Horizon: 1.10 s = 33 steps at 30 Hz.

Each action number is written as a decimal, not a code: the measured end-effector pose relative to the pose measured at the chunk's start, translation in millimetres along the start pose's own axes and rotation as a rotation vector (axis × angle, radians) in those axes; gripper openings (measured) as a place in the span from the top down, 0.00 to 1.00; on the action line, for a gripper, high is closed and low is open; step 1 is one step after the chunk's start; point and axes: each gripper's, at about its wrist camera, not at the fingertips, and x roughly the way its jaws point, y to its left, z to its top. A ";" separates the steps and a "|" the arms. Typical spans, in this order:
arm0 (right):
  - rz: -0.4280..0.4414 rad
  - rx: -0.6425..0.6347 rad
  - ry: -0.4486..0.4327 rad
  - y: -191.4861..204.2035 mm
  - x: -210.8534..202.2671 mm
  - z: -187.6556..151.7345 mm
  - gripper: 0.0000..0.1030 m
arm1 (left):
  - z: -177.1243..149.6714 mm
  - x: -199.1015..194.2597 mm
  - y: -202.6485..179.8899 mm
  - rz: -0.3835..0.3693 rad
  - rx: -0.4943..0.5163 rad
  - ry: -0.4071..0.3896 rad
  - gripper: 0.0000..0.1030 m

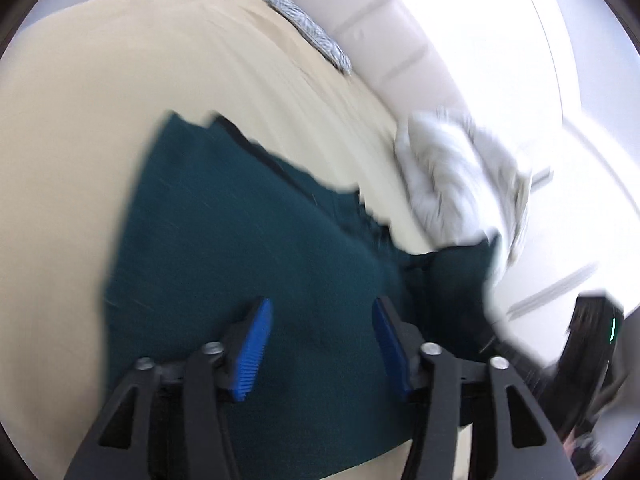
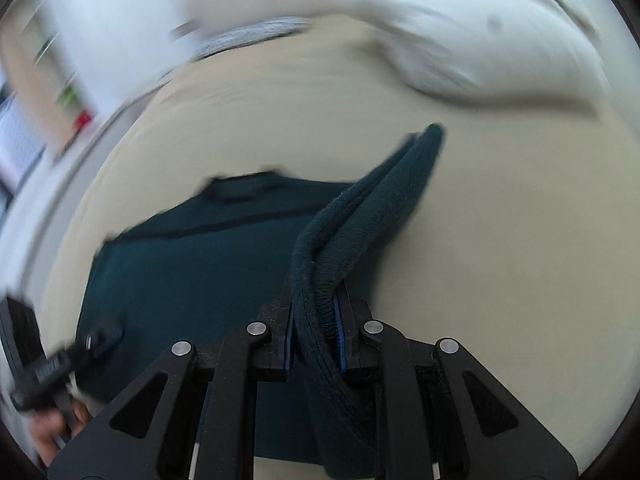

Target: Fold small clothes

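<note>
On the beige bed [image 1: 80,120] the dark teal garment [image 1: 224,232] lies mostly flat, mid-fold I judge: my right gripper [image 2: 316,332] pinches its bunched edge, my left gripper [image 1: 320,344] hovers wide; next, carry that edge across.

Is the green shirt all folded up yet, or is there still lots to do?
Not yet. The dark green garment lies mostly spread flat on the beige bed, so no finished fold shows. In hand: the right gripper is shut on a bunched edge of it, lifting that part. The left gripper is open above the cloth, holding nothing. Still left: laying that edge over, and the white clothes beyond look unfolded.
</note>
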 end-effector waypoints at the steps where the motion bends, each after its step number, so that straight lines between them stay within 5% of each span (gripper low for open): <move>1: 0.021 -0.101 0.009 32.8 6.1 -0.5 0.86 | 3.5 -3.8 5.1 -0.024 -0.025 -0.002 0.41; 6: 0.014 -0.343 0.077 118.8 54.1 -28.5 0.87 | 12.1 -7.6 10.9 -0.063 -0.046 0.033 0.36; 16: -0.112 -0.523 -0.064 142.7 42.6 -48.9 0.87 | 37.4 61.1 -19.9 -0.038 -0.021 0.235 0.33; 20: -0.105 -0.532 -0.092 138.2 37.8 -56.3 0.87 | 35.6 85.7 -33.4 -0.012 0.026 0.301 0.49; 23: -0.097 -0.553 -0.098 142.2 38.1 -59.3 0.86 | 31.3 95.2 -34.8 -0.027 0.003 0.325 0.86; 27: -0.032 -0.549 -0.061 135.0 25.7 -72.5 0.77 | 28.2 92.0 -29.4 -0.055 -0.021 0.313 0.87; 33: 0.184 -0.379 -0.102 95.4 -43.9 -86.4 0.58 | 35.9 67.6 -22.8 -0.072 -0.014 0.288 0.88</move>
